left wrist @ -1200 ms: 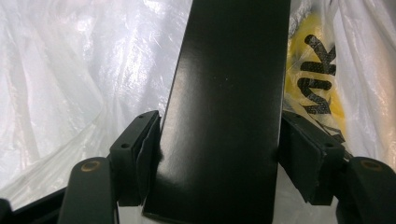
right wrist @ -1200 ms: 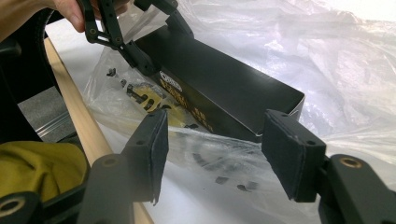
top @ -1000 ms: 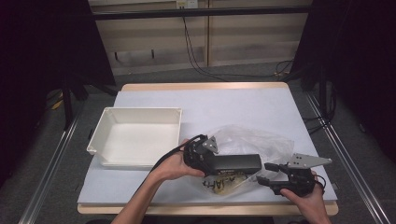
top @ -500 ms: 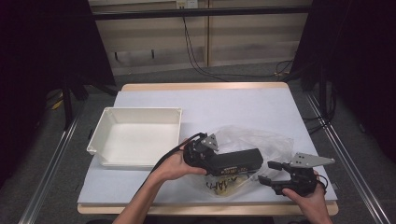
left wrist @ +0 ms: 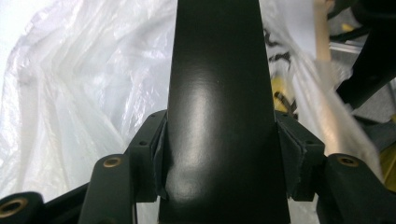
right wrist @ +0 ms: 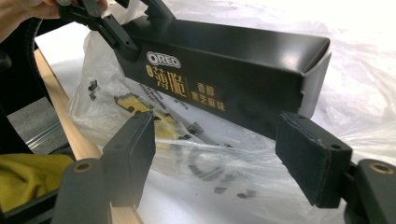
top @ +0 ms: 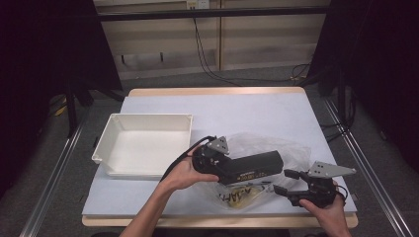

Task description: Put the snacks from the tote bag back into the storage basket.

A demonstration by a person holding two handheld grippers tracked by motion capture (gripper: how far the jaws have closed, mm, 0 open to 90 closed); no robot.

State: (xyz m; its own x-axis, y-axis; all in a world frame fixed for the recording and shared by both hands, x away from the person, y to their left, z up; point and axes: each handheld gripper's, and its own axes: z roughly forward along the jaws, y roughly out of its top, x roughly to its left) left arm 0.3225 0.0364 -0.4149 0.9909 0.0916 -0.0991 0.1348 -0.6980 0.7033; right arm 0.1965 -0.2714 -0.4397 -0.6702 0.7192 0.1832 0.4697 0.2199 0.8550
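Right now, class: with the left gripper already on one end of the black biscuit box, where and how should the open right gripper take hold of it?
Probably the free end of the black box, which juts toward the right gripper. Come from that end, jaws across the narrow sides, as the left gripper does: the box is long, slim and flat-sided, held above the plastic bag.
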